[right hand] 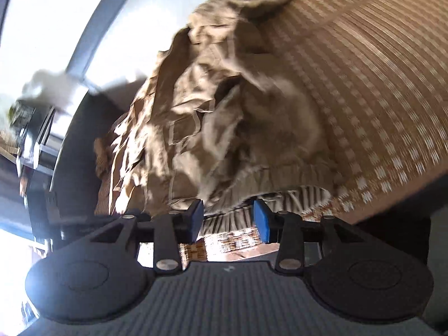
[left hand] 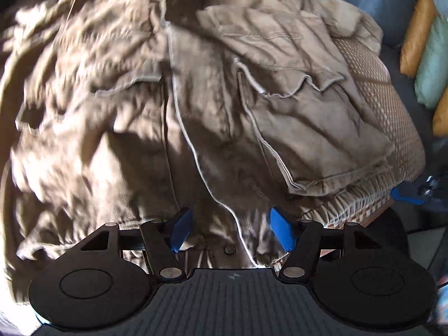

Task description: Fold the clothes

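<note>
Brown jacket (left hand: 196, 98) lay crumpled on woven mat (left hand: 392, 106) | left gripper (left hand: 232, 231) wide over near hem, empty | right gripper (right hand: 228, 218) wide at ribbed hem (right hand: 280, 193) | advice: pinch hem fully, spread flat first

Jacket (left hand: 196, 98) spread on woven mat (left hand: 386, 106), cushions (left hand: 425, 50) to its right, left-wrist view

Hard sunlight threw sharp shadows on the jacket (left hand: 117, 117); both views were motion-blurred, the window (right hand: 42, 14) overexposed.
</note>
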Motion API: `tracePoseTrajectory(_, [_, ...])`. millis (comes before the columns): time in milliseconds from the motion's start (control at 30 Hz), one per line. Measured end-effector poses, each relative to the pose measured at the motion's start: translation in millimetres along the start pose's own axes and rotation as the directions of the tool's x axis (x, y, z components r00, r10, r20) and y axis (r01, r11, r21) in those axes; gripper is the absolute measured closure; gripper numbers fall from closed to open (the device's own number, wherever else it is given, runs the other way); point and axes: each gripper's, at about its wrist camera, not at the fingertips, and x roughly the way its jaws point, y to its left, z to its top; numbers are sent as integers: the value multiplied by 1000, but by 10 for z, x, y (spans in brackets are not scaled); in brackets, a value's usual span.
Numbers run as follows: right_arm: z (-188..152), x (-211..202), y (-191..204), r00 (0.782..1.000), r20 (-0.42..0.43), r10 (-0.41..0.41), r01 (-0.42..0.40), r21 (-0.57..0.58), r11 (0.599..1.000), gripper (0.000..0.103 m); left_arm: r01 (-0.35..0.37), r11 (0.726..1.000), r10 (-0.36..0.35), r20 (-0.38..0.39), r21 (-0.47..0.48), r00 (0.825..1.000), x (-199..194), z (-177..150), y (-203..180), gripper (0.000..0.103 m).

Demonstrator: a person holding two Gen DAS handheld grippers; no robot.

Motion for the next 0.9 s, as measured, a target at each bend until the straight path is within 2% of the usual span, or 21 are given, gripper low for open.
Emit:
tracePoseTrajectory(33, [14, 37, -24, 1000, 5, -2, 2, 20, 1000, 58, 11, 1000, -11, 2, -29, 1000, 23, 6, 28, 28])
tracePoseTrajectory(167, [73, 211, -110, 1000, 19, 5, -7, 136, 991, 56, 27, 1000, -26, 40, -16, 999, 28, 24, -69, 32])
tracePoseTrajectory(200, [77, 240, -153, 1000, 23, 7, -11, 181, 984, 56, 16, 1000, -15, 40, -17, 999, 54, 19, -84, 40])
tracePoseTrajectory(233, [73, 260, -188, 1000, 31, 0, -7, 215, 977, 56, 3, 1000, -3, 39, -18, 999, 82, 14, -98, 74])
tracePoseTrajectory(267, [66, 276, -218, 999, 41, -12, 2, 244, 970, 59, -9, 1000, 10, 39, -19, 999, 110, 9, -112, 85])
tracePoseTrajectory(300, [56, 271, -209, 999, 47, -10, -2, 239, 971, 82, -8, 999, 10, 47, -31, 999, 97, 5, -95, 89])
tracePoseTrajectory(333, [45, 256, -180, 999, 50, 1, -11, 216, 976, 99, -7, 999, 10, 56, -43, 998, 83, 1, -77, 94])
tracePoseTrajectory(367, [33, 241, -151, 998, 54, 11, -21, 194, 981, 99, -3, 999, 7, 72, -50, 997, 29, -2, -52, 95])
tracePoseTrajectory(467, [-1, 190, -48, 997, 56, 45, -51, 122, 991, 99, -51, 998, 53, 133, -21, 990, -142, -14, -12, 97])
tracePoseTrajectory(500, [-15, 205, -15, 999, 35, 33, -36, 94, 995, 99, -56, 998, 58, 134, -20, 989, -155, -13, 23, 97])
tracePoseTrajectory(533, [-28, 241, 7, 1000, 9, 6, -7, 66, 998, 99, -78, 997, 81, 132, -25, 988, -137, -13, 51, 103])
tracePoseTrajectory(600, [-63, 431, -33, 995, -48, -87, 88, 27, 996, 99, -214, 977, 212, 122, 8, 970, -14, -33, 91, 103])
tracePoseTrajectory(667, [-65, 462, -75, 993, -62, -104, 105, 27, 994, 99, -191, 982, 191, 138, -9, 972, -30, -97, 162, 103])
tracePoseTrajectory(700, [-63, 458, -95, 993, -64, -103, 105, 31, 994, 99, -167, 986, 169, 138, -25, 976, -78, -100, 197, 101])
tracePoseTrajectory(733, [-60, 455, -114, 992, -67, -102, 105, 35, 994, 96, -172, 985, 173, 162, -22, 971, -141, -59, 183, 95])
tracePoseTrajectory(767, [-58, 452, -133, 992, -70, -102, 105, 39, 994, 92, -178, 984, 178, 187, -18, 966, -205, -15, 167, 90])
tracePoseTrajectory(800, [-56, 421, -117, 990, -82, -116, 119, 25, 993, 82, -184, 983, 183, 212, -14, 960, -268, 29, 151, 86])
tracePoseTrajectory(833, [-54, 369, -68, 986, -96, -133, 133, -3, 991, 81, -191, 982, 188, 237, -10, 953, -331, 72, 134, 79])
tracePoseTrajectory(900, [-6, 201, 63, 990, -93, -104, 100, -49, 994, 81, -204, 979, 196, 286, -3, 938, -458, 160, 102, 79])
